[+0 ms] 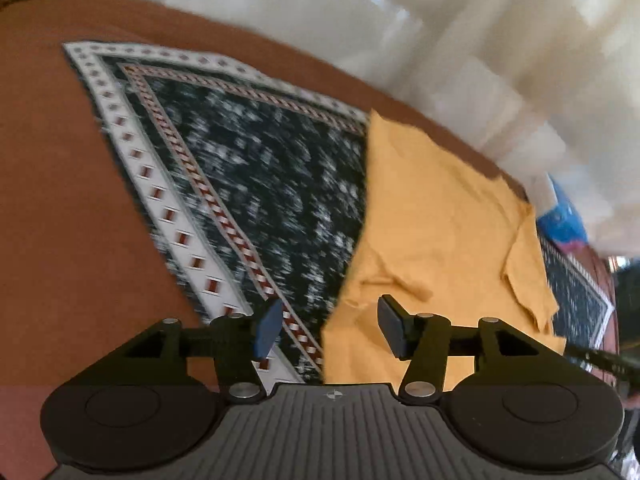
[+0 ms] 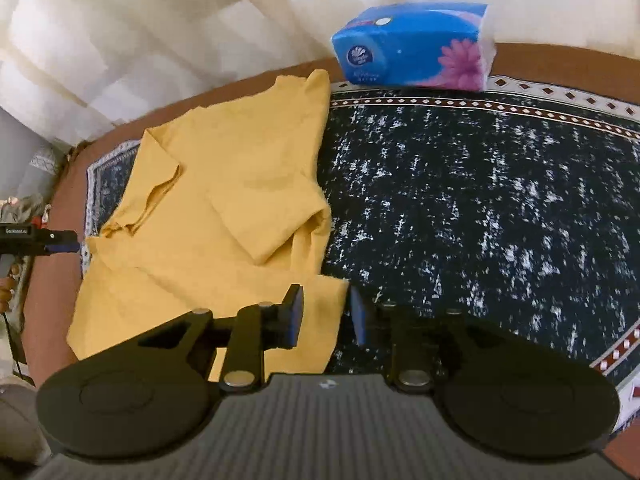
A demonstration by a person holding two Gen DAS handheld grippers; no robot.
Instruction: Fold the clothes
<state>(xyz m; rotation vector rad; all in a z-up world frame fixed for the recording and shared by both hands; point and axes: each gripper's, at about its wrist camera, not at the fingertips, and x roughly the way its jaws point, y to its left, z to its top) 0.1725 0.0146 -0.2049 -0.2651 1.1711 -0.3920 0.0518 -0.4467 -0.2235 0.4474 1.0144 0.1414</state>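
Both grippers over the yellow T-shirt.
We see the left gripper and right gripper with fingers apart, gripping nothing.

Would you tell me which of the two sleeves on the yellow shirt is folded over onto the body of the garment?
In the right wrist view, the sleeve nearer the dark cloth lies folded across the yellow shirt; the other sleeve sticks outward.

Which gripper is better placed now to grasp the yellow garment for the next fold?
Probably the right gripper: its open fingers straddle the near corner of the yellow cotton garment. The left gripper is open near another edge.
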